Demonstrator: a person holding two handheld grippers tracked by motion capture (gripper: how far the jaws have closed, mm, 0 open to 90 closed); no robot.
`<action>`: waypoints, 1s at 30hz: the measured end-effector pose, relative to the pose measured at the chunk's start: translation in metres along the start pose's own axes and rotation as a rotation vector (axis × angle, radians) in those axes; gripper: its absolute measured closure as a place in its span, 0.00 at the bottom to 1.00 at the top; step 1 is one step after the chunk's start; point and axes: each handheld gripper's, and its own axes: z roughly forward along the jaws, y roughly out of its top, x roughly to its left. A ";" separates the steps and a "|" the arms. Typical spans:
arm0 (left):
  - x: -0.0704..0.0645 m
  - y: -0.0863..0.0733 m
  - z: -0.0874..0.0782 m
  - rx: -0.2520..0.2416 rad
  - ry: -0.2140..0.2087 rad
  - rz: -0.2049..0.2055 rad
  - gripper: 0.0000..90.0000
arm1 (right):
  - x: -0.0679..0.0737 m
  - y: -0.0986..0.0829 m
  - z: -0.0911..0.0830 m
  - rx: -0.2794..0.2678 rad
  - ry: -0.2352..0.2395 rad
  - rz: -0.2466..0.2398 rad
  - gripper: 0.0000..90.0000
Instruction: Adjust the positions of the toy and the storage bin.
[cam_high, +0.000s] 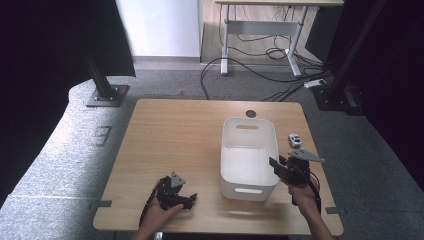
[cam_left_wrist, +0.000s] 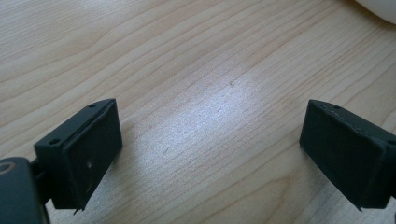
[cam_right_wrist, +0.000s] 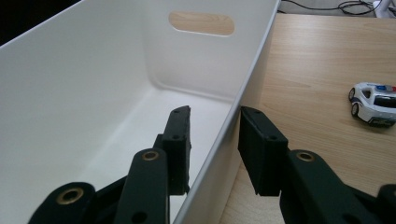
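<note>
Right gripper (cam_right_wrist: 212, 140): jaws set astride the right-hand wall of the white bin (cam_right_wrist: 93, 93), one jaw inside, one outside, the rim running between them. A narrow gap is kept; the outer jaw appears to be touching or almost touching the wall, the inner one is seen slightly apart from it. A firm clamp cannot be confirmed. In the high view the same gripper (cam_high: 280, 167) is seen at the bin's (cam_high: 248, 150) right wall, near its front corner.

Left gripper (cam_left_wrist: 210, 154): jaws spread wide, nothing between them, bare tabletop (cam_left_wrist: 187, 70) beneath. A corner of the bin is glimpsed far beyond the jaws, top right. In the high view this gripper (cam_high: 187, 198) is seen lying low on the table, well apart from the bin.

Beyond the right jaws, on the outer side: a small toy car (cam_right_wrist: 373, 103) stands on the table, apart from the bin wall.

Risks, as judged:
- The bin is gripped by one thin wall near a corner, so if lifted or dragged it is likely to be tilted or swung
- Smooth plastic may slip from the pads if the jaws are not closed fully
- If the bin is pushed toward the outer side, the toy car could be struck and rolled off the edge
- No support is given by the left gripper, so any twist goes unchecked
</note>
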 end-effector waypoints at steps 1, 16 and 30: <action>0.000 0.000 0.000 0.000 0.000 0.000 0.06 | 0.001 0.000 0.001 -0.001 0.001 0.000 0.71; 0.000 0.000 0.000 -0.002 0.001 -0.003 0.07 | 0.012 0.004 0.010 0.005 0.011 -0.001 0.70; 0.000 0.000 0.000 -0.001 0.001 -0.003 0.07 | 0.027 0.008 0.021 0.008 0.021 -0.005 0.69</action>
